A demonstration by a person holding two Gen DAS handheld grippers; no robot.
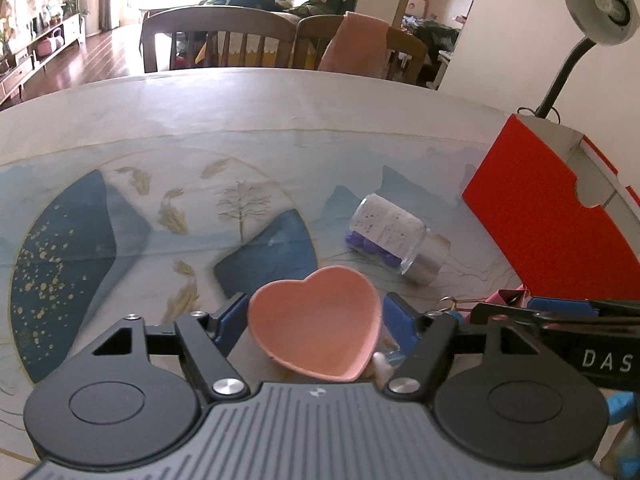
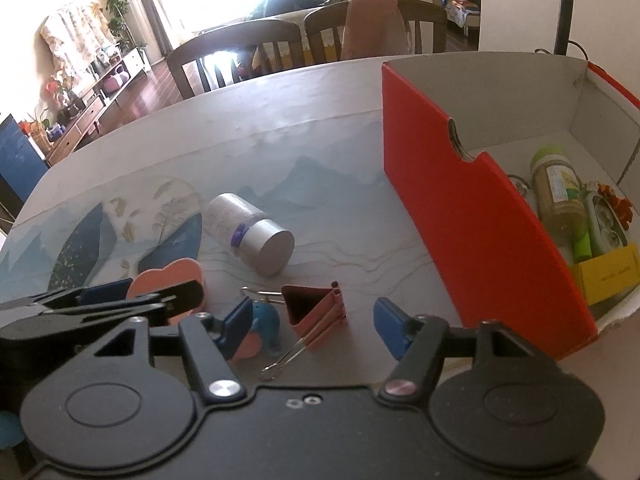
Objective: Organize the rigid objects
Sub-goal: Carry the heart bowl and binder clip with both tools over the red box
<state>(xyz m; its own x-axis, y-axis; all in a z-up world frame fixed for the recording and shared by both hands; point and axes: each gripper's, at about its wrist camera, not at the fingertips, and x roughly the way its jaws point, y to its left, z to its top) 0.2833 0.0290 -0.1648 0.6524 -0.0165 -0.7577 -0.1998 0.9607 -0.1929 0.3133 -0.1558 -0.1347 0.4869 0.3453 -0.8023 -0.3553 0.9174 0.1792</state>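
Note:
A pink heart-shaped dish (image 1: 316,320) sits between the blue pads of my left gripper (image 1: 314,320); the jaws look closed against its sides. In the right wrist view the dish (image 2: 168,280) shows at lower left with the left gripper's fingers (image 2: 120,300) on it. My right gripper (image 2: 312,326) is open over a pink binder clip (image 2: 316,312) and a small blue figure (image 2: 266,322). A glass jar (image 1: 394,238) with a silver lid and purple pieces lies on its side; it also shows in the right wrist view (image 2: 250,230). A red box (image 2: 472,208) stands at right.
The red box (image 1: 548,216) holds a spice bottle (image 2: 560,196), a yellow carton (image 2: 612,276) and other small items. A desk lamp (image 1: 600,8) rises behind it. Wooden chairs (image 1: 216,40) line the table's far edge. A landscape-print mat (image 1: 120,220) covers the table.

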